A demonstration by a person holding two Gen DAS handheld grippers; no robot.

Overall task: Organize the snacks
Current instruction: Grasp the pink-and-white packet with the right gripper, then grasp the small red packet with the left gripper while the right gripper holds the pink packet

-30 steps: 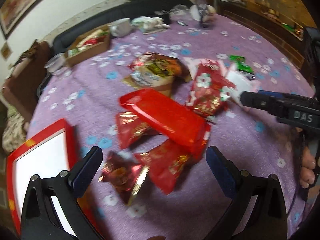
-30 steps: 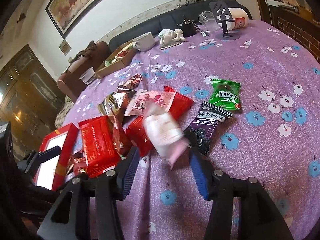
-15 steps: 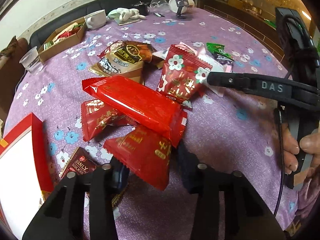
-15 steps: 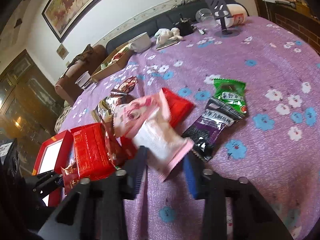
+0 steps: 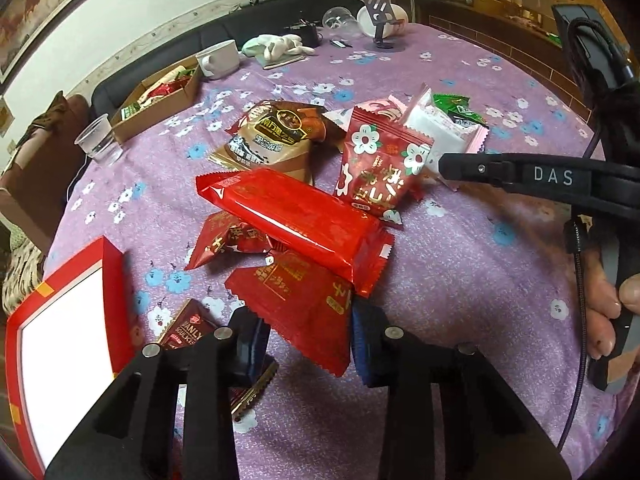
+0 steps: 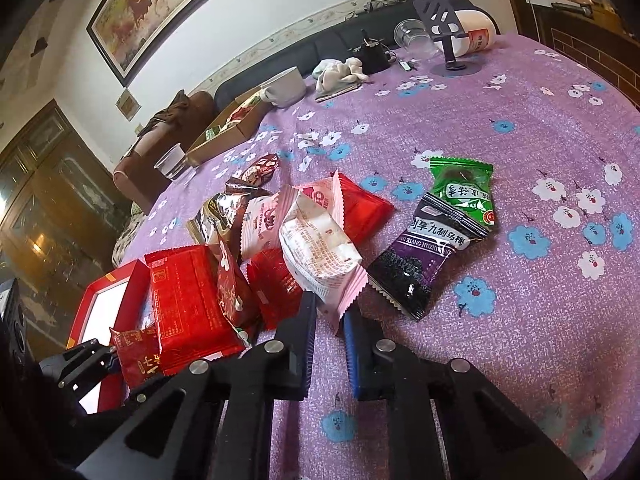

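Observation:
Snack packets lie heaped on the purple flowered tablecloth (image 5: 460, 272). My left gripper (image 5: 310, 344) is closing, and its pads press both sides of a red zigzag-edged packet (image 5: 300, 304) that lies under a long red packet (image 5: 296, 216). My right gripper (image 6: 330, 320) is also closing, pinching the near edge of a pink-and-white packet (image 6: 316, 252). In the left wrist view the right gripper (image 5: 460, 166) reaches in from the right beside a red flowered packet (image 5: 380, 168). A green packet (image 6: 460, 188) and a purple packet (image 6: 416, 256) lie to the right of the pile.
A red box with a white inside (image 5: 60, 344) sits at the near left. A brown packet (image 5: 276, 136), a cardboard box of snacks (image 5: 156, 100), a plastic cup (image 5: 98, 144), a white mug (image 5: 218, 60) and a phone stand (image 5: 380, 12) lie farther back.
Both grippers went from wide open to closed: the left around the red zigzag-edged packet, the right on the edge of the pink-and-white packet, which now stands tilted up.

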